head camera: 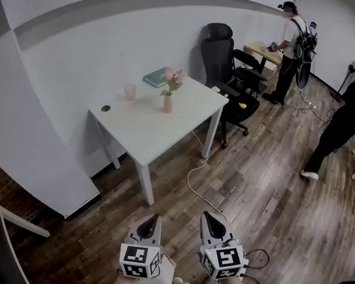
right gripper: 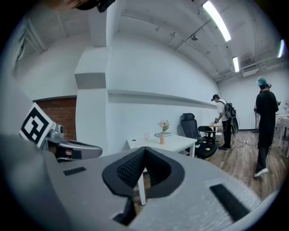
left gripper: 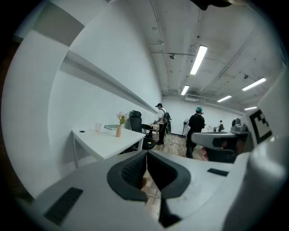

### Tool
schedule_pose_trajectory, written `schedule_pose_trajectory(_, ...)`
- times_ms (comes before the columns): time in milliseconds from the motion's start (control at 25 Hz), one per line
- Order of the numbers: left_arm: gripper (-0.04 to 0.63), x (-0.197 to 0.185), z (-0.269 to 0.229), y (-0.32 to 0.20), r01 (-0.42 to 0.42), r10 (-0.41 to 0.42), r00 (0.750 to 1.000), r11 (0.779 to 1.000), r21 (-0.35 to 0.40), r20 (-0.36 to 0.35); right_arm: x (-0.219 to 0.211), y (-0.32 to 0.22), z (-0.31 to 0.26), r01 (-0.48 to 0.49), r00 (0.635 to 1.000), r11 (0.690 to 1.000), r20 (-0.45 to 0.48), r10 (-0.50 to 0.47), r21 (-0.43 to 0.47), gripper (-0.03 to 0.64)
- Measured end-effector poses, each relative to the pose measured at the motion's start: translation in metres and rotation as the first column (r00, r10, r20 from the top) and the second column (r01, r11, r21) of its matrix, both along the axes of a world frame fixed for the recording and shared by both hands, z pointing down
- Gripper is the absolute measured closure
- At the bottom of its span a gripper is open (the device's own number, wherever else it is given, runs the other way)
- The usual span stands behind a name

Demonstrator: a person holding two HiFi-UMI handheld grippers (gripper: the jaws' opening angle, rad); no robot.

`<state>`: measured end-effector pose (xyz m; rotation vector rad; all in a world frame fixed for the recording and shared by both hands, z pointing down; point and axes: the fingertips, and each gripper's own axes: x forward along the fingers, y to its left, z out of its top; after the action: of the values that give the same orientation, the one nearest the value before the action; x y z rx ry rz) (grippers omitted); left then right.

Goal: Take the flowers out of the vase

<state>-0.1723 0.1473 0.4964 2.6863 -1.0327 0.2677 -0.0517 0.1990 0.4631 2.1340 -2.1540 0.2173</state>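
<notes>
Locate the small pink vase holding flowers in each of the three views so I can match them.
Head view: the small pink vase stands above centre, slightly left, on the white rectangular table.
Left gripper view: the vase is left of centre, on the table.
Right gripper view: the vase is just right of centre, on the table.
Shared landmark: the black high-backed office chair beyond the table.

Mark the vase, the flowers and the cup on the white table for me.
vase (head camera: 168, 104): head view, middle of its body.
flowers (head camera: 172, 76): head view, the pink blooms.
cup (head camera: 129, 92): head view, its side wall.
</notes>
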Motion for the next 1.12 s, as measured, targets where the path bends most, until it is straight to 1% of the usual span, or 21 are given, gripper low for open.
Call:
schedule_pose_trajectory(120, 0.586, -0.017, -0.010, 0.029, -0.003, 0.004, 1.000, 1.000, 0.012, -0.011, -0.019, 0.027, -0.007, 0.004, 1.000, 1.000, -0.003, -0.004, 0.015, 0.617)
schedule_pose_trajectory(240, 0.586, -0.029, -0.021, 0.047, 0.007, -0.006, 1.000, 1.000, 0.020, -0.028, -0.032, 0.047, -0.016, 0.012, 1.000, 1.000, -0.001, -0.012, 0.028, 0.617)
schedule_pose_trajectory(440, 0.586, -0.042, -0.030, 0.058, 0.016, -0.014, 0.999, 0.999, 0.041, -0.042, -0.051, 0.061, -0.022, 0.035, 0.999, 0.998, 0.007, -0.035, 0.053, 0.617)
schedule_pose_trajectory(560, 0.586, -0.045, -0.034, 0.060, 0.007, -0.005, 0.999, 0.999, 0.047, -0.044, -0.057, 0.063, -0.022, 0.041, 0.999, 0.998, 0.017, -0.042, 0.051, 0.617)
schedule_pose_trajectory(720, 0.586, -0.048, -0.034, 0.061, 0.007, -0.005, 0.999, 0.999, 0.054, -0.044, -0.057, 0.062, -0.021, 0.035, 0.999, 0.998, 0.039, -0.037, 0.047, 0.617)
schedule_pose_trajectory(840, 0.585, -0.046, -0.037, 0.063, 0.000, 0.002, 0.999, 0.998, 0.060, -0.043, -0.053, 0.063, -0.023, 0.022, 0.999, 0.999, 0.033, -0.023, 0.046, 0.617)
schedule_pose_trajectory(1120, 0.584, -0.037, -0.038, 0.066, -0.004, 0.007, 0.999, 0.998, 0.070, -0.042, -0.042, 0.064, -0.020, 0.024, 1.000, 0.999, 0.016, -0.025, 0.034, 0.617)
